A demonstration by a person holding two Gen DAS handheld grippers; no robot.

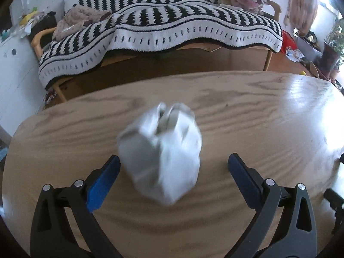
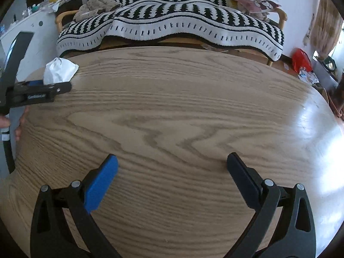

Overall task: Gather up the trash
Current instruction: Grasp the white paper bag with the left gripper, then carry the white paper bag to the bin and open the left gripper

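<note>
Sofa beyond table, tissue

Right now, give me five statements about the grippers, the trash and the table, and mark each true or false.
1. The left gripper is open around the crumpled white paper. True.
2. The right gripper is shut on a piece of trash. False: it is open, with only bare wooden table between its fingers.
3. The crumpled white paper lies on the striped blanket. False: it is over the table, in front of the couch.
4. The right wrist view shows the left gripper at its left edge beside the paper. True.
5. Several pieces of trash lie on the table. False: only the one paper shows.
</note>
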